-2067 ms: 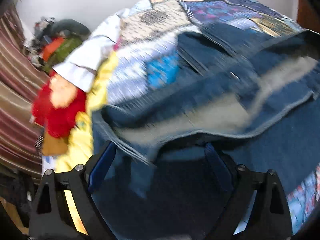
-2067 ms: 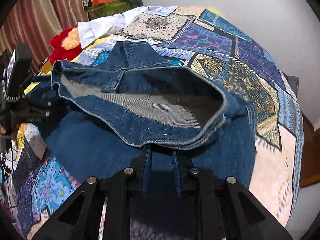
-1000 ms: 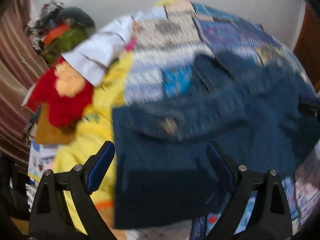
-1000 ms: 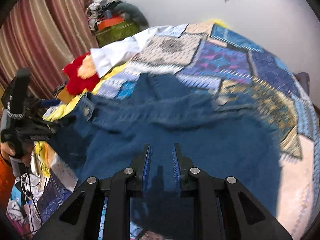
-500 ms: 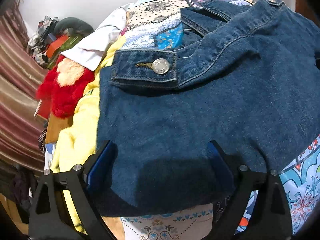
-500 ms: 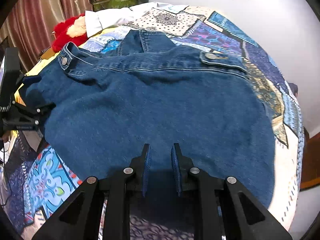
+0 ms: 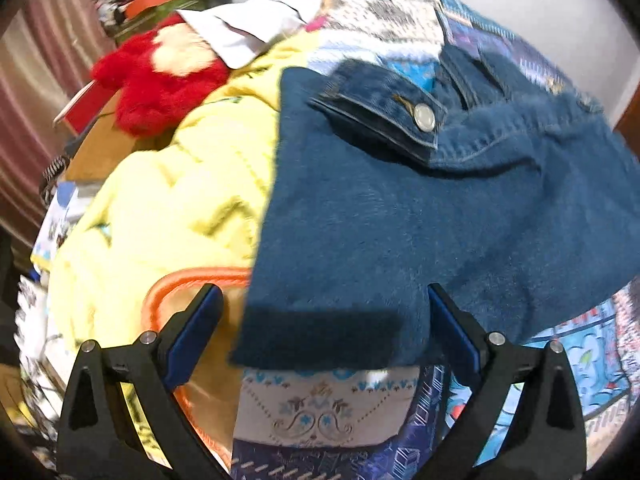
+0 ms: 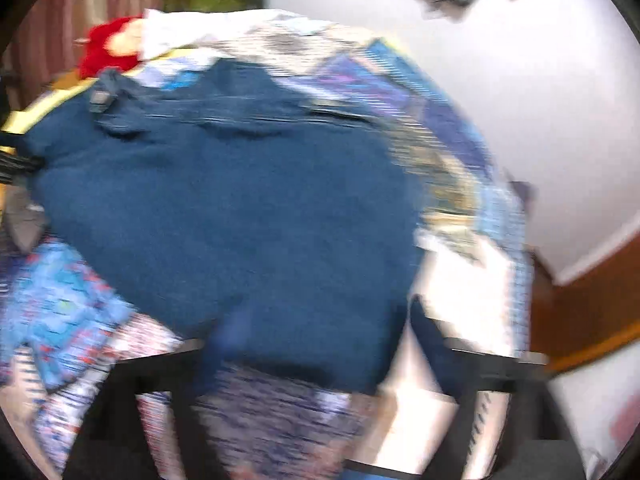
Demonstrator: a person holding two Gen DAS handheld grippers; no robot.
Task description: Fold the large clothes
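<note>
A dark blue denim jacket (image 7: 420, 216) lies spread flat on a patchwork bedspread (image 7: 328, 408), a metal button (image 7: 424, 117) showing on its buttoned tab. My left gripper (image 7: 324, 332) is open and empty, its fingers on either side of the jacket's near corner. In the blurred right wrist view the jacket (image 8: 240, 208) fills the middle. My right gripper (image 8: 316, 340) is open and empty, just at the jacket's near edge.
A yellow blanket (image 7: 168, 200) lies left of the jacket, with a red plush toy (image 7: 156, 80) and a white shirt (image 7: 248, 28) behind it. An orange-rimmed thing (image 7: 180, 292) sits by my left finger. A striped curtain (image 7: 24, 92) hangs at left, and the white wall (image 8: 520, 92) stands behind the bed.
The jacket was lowered flat onto the bed. My right gripper, shut on its hem before, has opened and let go. My left gripper has drawn back to the left corner.
</note>
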